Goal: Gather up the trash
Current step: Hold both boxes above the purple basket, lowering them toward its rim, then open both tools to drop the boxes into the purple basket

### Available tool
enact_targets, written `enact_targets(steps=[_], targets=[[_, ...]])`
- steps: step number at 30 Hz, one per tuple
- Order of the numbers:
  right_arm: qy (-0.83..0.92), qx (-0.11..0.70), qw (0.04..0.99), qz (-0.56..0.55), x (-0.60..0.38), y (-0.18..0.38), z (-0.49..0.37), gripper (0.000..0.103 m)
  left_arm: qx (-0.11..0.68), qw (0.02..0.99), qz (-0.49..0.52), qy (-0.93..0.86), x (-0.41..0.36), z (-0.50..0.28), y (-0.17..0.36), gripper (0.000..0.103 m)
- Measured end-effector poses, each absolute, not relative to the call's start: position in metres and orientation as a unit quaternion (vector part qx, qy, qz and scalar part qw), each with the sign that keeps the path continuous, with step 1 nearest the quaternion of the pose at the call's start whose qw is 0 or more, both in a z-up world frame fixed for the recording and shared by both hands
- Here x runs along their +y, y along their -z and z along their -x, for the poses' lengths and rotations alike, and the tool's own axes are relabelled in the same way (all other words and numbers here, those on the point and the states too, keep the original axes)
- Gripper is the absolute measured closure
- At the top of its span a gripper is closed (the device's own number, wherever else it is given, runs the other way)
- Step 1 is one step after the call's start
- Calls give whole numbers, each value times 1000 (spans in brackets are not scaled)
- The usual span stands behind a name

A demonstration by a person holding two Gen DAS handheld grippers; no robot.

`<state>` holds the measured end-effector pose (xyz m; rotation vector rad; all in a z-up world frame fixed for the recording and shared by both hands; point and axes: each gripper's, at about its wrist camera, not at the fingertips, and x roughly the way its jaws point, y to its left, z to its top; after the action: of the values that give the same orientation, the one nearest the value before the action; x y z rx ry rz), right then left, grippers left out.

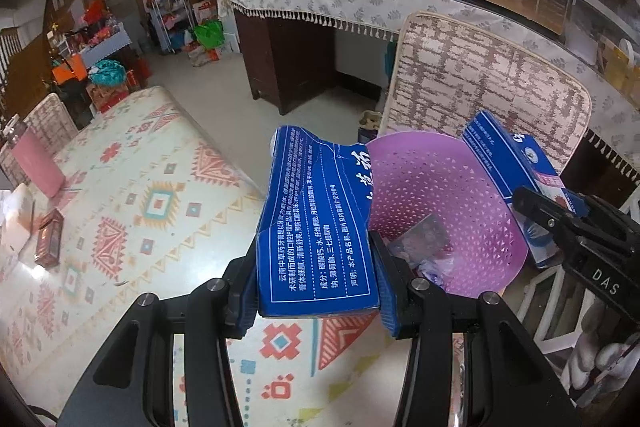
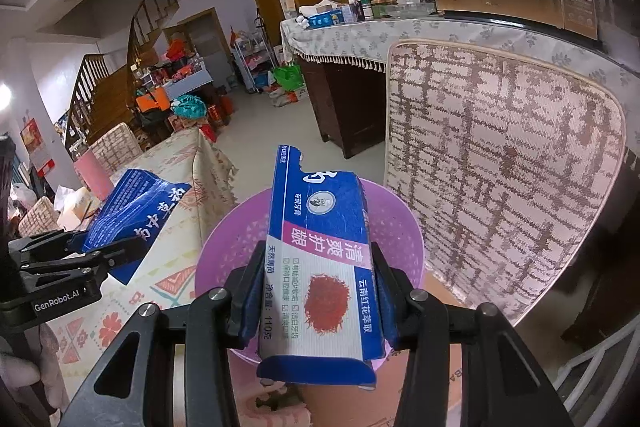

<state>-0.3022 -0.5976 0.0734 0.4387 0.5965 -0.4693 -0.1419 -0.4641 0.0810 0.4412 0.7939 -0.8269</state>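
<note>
I hold one torn blue toothpaste box (image 1: 316,227) in my left gripper (image 1: 316,291), beside the purple basket (image 1: 452,183); another box (image 2: 320,267) sits clamped in my right gripper (image 2: 316,291) above it. Each should be centred over the opening before the fingers let go.

The crumpled dark-blue cardboard toothpaste box (image 1: 320,223) between the black left gripper (image 1: 316,291) pads carries white print inside a thin white frame. The flat cardboard toothpaste box (image 2: 320,267) in the black right gripper (image 2: 316,299) is blue on top, with a magenta band, a white ribbed panel and a red fuzzy flower. Just beyond both grippers, the round lilac plastic basket (image 1: 452,187) is pierced with small triangles. Under the left gripper, the cream desk cloth (image 1: 132,195) shows coral, teal and yellow diamonds.
</note>
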Motion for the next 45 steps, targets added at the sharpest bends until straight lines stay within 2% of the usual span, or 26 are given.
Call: enact_targets(steps=[45], targets=[[241,310,890,-232,-634,-53,283,52,383,790,-199,435,-517,132,-84,57]])
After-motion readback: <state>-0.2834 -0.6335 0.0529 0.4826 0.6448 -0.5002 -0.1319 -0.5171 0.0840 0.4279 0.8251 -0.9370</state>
